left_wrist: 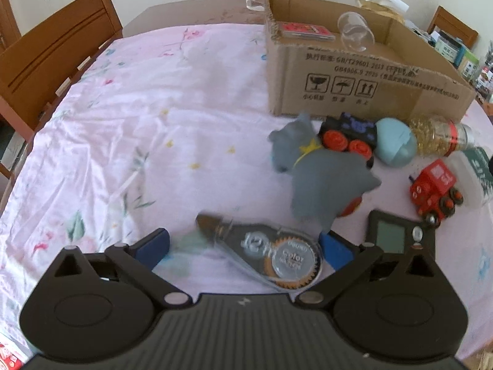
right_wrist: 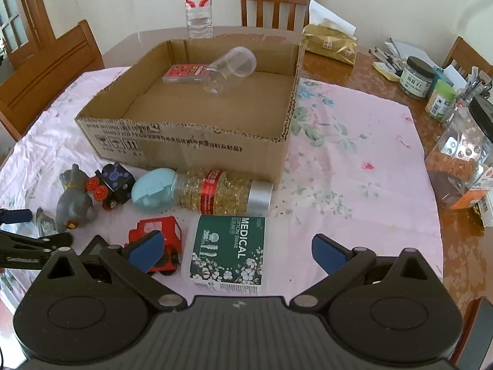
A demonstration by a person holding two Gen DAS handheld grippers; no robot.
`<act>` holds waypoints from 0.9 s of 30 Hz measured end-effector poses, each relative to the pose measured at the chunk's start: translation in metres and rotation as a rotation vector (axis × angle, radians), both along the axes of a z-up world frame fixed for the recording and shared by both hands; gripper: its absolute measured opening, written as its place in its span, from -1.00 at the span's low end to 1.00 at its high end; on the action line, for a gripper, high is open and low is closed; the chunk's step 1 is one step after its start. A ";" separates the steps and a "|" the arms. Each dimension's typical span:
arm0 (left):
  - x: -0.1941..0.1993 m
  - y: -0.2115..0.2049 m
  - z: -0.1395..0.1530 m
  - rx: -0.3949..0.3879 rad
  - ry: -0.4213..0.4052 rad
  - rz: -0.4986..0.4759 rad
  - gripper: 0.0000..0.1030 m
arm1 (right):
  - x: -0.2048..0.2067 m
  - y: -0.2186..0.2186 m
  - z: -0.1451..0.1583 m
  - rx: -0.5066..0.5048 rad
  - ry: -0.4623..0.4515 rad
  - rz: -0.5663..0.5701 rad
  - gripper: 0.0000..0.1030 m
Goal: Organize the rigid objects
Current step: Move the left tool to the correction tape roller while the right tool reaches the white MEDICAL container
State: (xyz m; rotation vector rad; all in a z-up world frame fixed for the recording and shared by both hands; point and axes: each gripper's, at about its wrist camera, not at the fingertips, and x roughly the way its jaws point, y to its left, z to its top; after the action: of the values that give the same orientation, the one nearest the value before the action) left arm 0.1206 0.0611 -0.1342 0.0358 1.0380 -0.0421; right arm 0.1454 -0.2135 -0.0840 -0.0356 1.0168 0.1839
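Observation:
My left gripper [left_wrist: 243,246] is open, its blue fingers on either side of a clear correction-tape dispenser [left_wrist: 271,256] lying on the pink cloth. A grey toy animal [left_wrist: 320,182] stands just beyond it. My right gripper [right_wrist: 237,248] is open over a box of medical cotton swabs [right_wrist: 228,249], with a red toy train [right_wrist: 157,240] by its left finger. The cardboard box [right_wrist: 191,141] holds a clear plastic cup [right_wrist: 231,67] and a red card pack [right_wrist: 186,74]. In front of it lie a black toy car [right_wrist: 112,185], a light-blue egg-shaped case [right_wrist: 152,192] and a bottle of yellow capsules [right_wrist: 222,195].
A small black digital device [left_wrist: 391,234] lies right of the left gripper. A water bottle [right_wrist: 198,6] stands behind the box. Jars, pens and a tissue pack [right_wrist: 329,43] crowd the right side of the table. Wooden chairs [left_wrist: 52,55] surround the table.

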 end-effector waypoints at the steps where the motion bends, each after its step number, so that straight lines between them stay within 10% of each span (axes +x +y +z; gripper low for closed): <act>1: -0.002 0.002 0.000 0.000 0.002 -0.008 0.99 | 0.000 0.000 -0.001 -0.001 0.001 0.004 1.00; 27: 0.008 0.011 -0.001 -0.004 0.028 -0.258 0.99 | 0.004 -0.013 -0.055 -0.129 0.102 -0.039 1.00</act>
State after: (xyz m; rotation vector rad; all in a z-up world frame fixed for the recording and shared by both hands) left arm 0.1290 0.0718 -0.1352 0.1662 1.0561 -0.2794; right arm 0.1496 -0.2268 -0.1386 -0.1250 1.1292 0.0844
